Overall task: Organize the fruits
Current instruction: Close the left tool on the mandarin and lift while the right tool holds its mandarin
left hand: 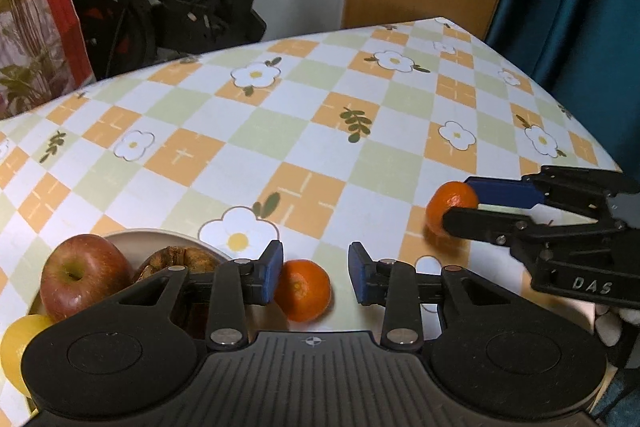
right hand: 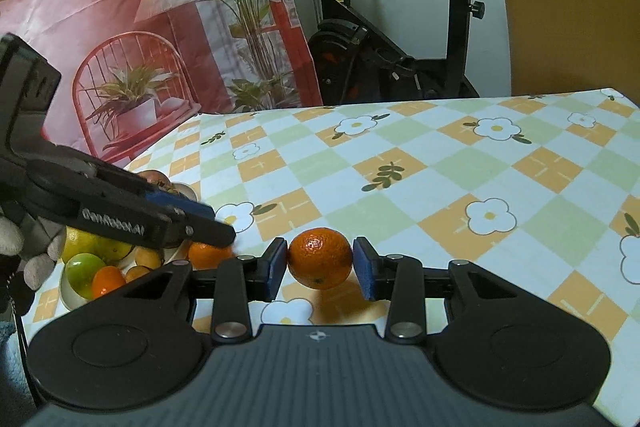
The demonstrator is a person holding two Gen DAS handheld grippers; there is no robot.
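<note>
Left wrist view: the left gripper [left hand: 316,267] stands released, its left pad touching an orange [left hand: 306,291] on the table [left hand: 280,131] and its right pad clear of it. The orange's stem dimple faces the camera. Beside it, a bowl [left hand: 160,237] holds an apple [left hand: 82,275]. Farther right, the right gripper [left hand: 458,201], marked "DAS", clamps a second orange [left hand: 444,199]. Only the right wrist view shows that one raised above its shadow, and lettering like "GenRobot.AI" on the left gripper. An exercise bike [right hand: 400,47] stands beyond.
</note>
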